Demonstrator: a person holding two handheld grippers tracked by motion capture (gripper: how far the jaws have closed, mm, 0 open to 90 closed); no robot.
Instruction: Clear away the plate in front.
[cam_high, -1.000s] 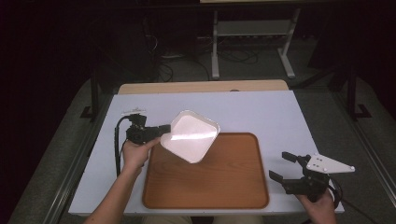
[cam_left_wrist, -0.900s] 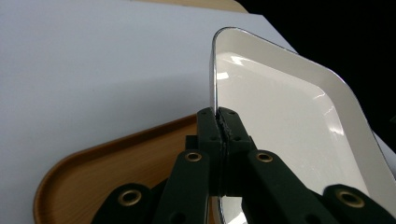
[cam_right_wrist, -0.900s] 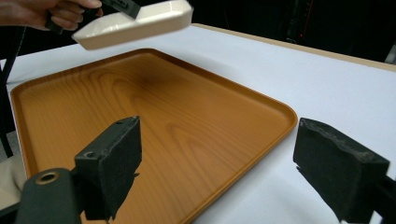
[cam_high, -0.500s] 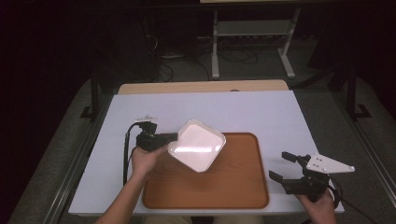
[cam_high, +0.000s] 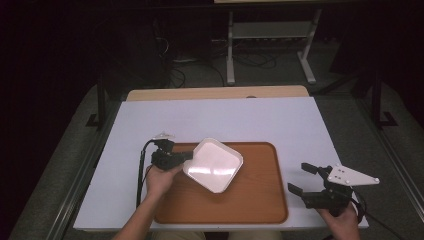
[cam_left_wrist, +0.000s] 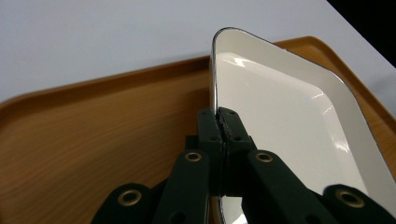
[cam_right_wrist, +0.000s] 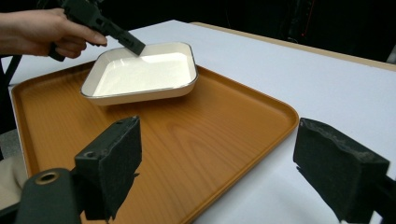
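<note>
Dish (cam_high: 213, 165): white, square, over wooden tray (cam_high: 260, 200).
Left hand-held gripper (cam_high: 187, 157): clamped on dish rim.
Right hand-held gripper (cam_high: 300, 178): jaws apart, empty.

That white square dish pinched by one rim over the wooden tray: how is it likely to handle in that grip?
The white dish looks rigid: it keeps its shape though the left gripper clamps just one rim. Its glossy glaze probably makes it slippery, so it may pivot between the pads. It seems like ceramic or enamel, so dropping it on the tray could chip it.
</note>
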